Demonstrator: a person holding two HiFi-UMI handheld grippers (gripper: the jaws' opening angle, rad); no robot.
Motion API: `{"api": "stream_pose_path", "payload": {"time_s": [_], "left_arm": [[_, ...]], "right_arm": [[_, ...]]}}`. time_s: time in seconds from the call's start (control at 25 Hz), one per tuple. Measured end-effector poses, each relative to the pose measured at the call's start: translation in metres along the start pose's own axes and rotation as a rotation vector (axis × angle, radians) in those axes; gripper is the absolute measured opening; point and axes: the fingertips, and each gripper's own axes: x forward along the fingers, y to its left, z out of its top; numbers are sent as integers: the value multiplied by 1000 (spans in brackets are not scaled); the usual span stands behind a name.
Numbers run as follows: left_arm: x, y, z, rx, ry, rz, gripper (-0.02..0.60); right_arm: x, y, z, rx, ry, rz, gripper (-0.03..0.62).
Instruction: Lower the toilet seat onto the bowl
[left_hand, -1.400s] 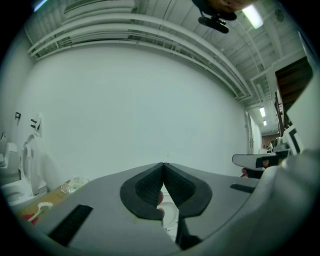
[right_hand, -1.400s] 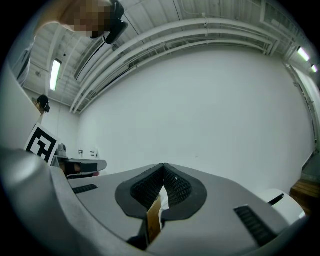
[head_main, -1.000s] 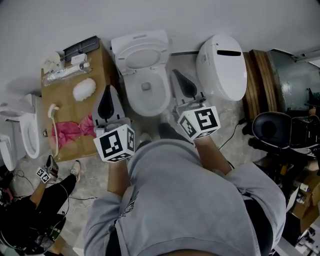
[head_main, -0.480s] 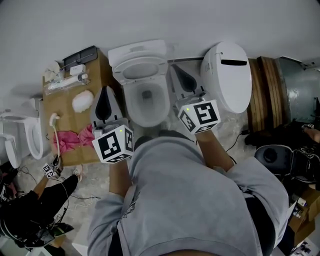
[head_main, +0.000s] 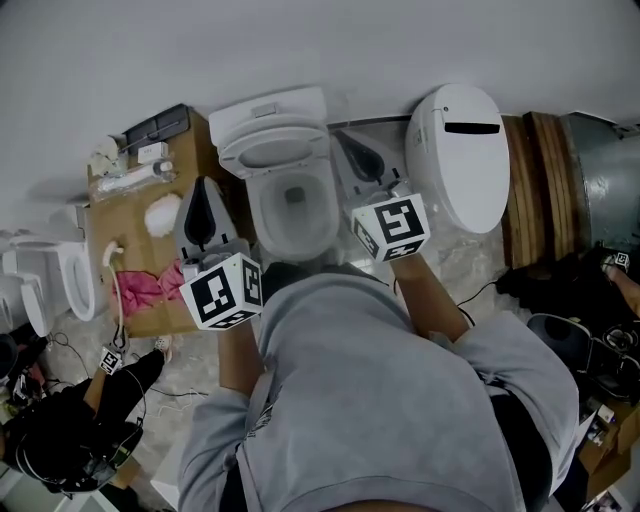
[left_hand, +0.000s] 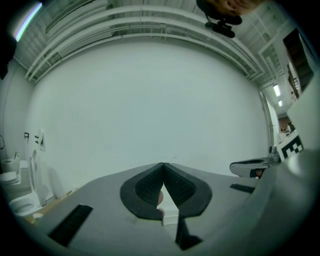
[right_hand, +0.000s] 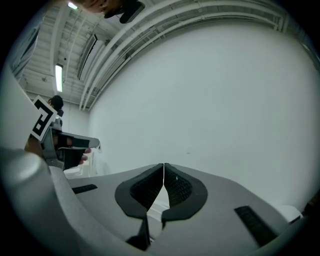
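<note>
In the head view a white toilet (head_main: 285, 175) stands against the wall, its bowl (head_main: 293, 232) open. The seat ring (head_main: 272, 162) looks raised behind the bowl, in front of the tank (head_main: 262, 108). My left gripper (head_main: 203, 188) hangs left of the bowl, my right gripper (head_main: 342, 138) to its right, near the seat's level; neither touches the toilet. In the left gripper view the left gripper (left_hand: 163, 165) is shut on nothing and faces a blank wall. The right gripper (right_hand: 164, 165) in its own view is likewise shut and empty.
A brown box (head_main: 215, 150) left of the toilet carries a pink cloth (head_main: 145, 285), a white puff (head_main: 162, 212) and small items. A second white toilet (head_main: 462, 155) with closed lid stands at the right, wooden boards (head_main: 545, 190) beyond it. Another person (head_main: 70, 440) crouches lower left among cables.
The head view has drifted, so the toilets sit a little lower and further right. Both grippers keep their places beside the bowl, the right one slightly further forward. Both stay shut.
</note>
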Motion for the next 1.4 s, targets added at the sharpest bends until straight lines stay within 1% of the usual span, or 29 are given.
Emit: {"api": "stream_pose_path", "payload": {"time_s": [0.24,0.44,0.72,0.96,1.2,1.4], "left_arm": [[16,-5,1,8,6,-15,0],[28,3,-3,2,11,-27,0],[50,27,-17,-13,35,-33,0],[65,37,-28,-10,44,-59,0],[75,39,-38,-8,56,-77,0],[83,43,-45,-15,68,-77,0]], "right_arm": [[12,-13,-11,-60,42,0,0],[28,-18,-22,-110,81,-9,2],[59,-10,-48,-163,153,-1,2],[81,1,-53,-223,173,7,2],[91,4,-65,-229,199,24,5],[99,6,-76,-233,226,40,19]]}}
